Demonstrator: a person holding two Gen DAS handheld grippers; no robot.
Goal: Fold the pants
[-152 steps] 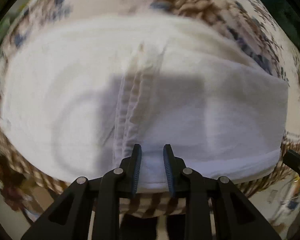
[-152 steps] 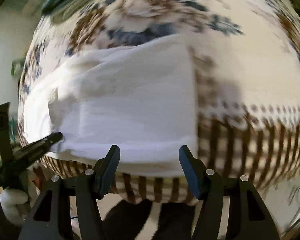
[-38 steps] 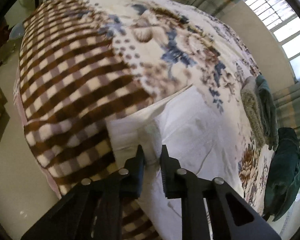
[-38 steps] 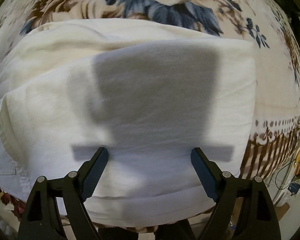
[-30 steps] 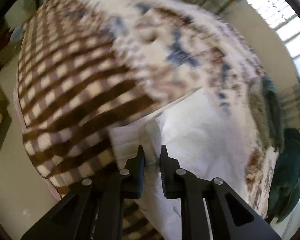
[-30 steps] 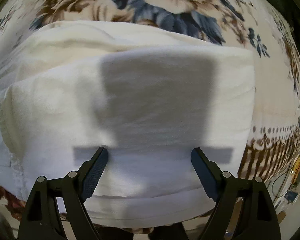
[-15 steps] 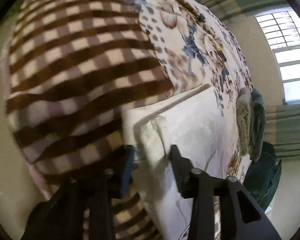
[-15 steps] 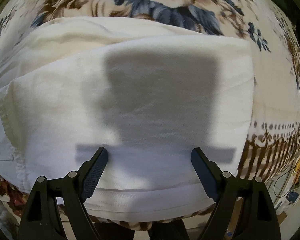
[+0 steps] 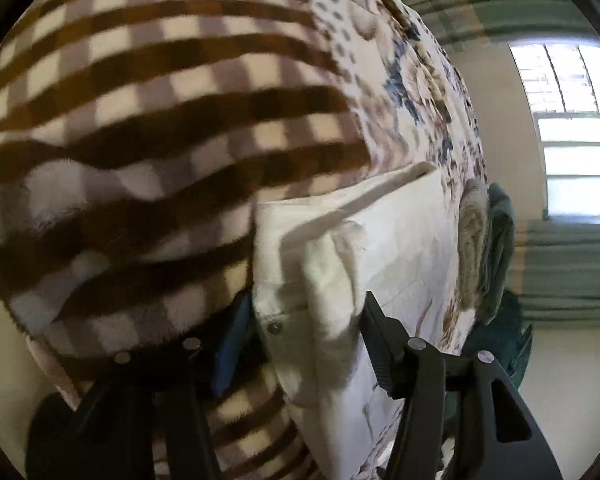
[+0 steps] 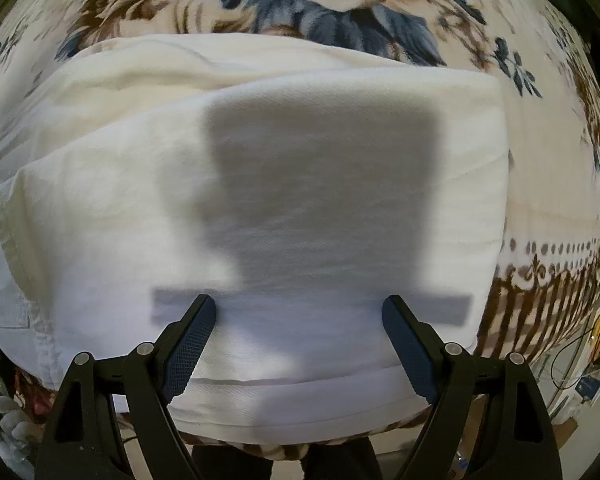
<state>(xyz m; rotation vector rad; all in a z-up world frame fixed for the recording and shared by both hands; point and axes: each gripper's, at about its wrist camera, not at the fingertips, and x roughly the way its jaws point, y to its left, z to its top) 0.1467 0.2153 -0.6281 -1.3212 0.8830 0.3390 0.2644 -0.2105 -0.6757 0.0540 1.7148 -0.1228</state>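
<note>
folded white pants [image 10: 260, 184] on blanket [image 9: 172, 120]; left gripper [image 9: 304, 344] and right gripper [image 10: 296, 332] both spread, gripping nothing. next: likely regrasp an edge.

No readable text, labels, brands, numbers or signs in either view. The white pants [image 10: 300, 200] show plain fabric only, nothing printed and no legible tag. The blanket [image 9: 160, 120] carries a brown check and floral pattern, no lettering. The small items at the right edge of the right wrist view are too small to read.
</note>
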